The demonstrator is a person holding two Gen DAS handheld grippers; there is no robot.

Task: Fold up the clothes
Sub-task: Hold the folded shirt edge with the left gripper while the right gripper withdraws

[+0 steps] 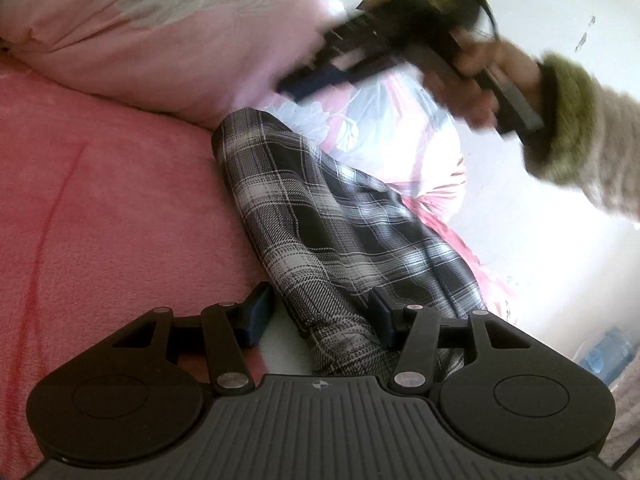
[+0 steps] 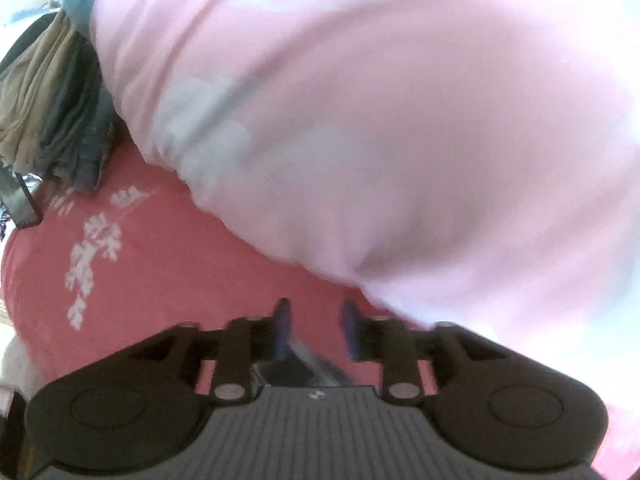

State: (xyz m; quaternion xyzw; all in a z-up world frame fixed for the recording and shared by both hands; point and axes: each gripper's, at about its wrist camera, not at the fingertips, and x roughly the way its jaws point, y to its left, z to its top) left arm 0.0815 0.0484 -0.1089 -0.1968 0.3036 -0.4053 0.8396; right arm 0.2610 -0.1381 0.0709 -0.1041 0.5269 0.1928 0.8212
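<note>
- The black-and-white plaid garment [image 1: 320, 216] lies stretched out in a long strip on the salmon-pink bedspread [image 1: 100, 208], running away from the left wrist camera toward a puffy pale-pink pillow [image 1: 160, 32].
- Left view: the left gripper [image 1: 320, 312] has its jaws parted around the near end of the plaid cloth; the pads stand clear of the fabric, so it looks unheld. The right gripper [image 1: 320, 76], blurred, hangs above the far end in a hand [image 1: 492, 76] with a fuzzy green cuff.
- Right view: the right gripper's jaws are part open with nothing between them, over bedspread; the garment is not visible here. A pile of grey and tan clothes [image 2: 56, 112] sits at the far left.
- Judgement: the garment seems narrowed lengthwise, with end-to-end folds left.
</note>
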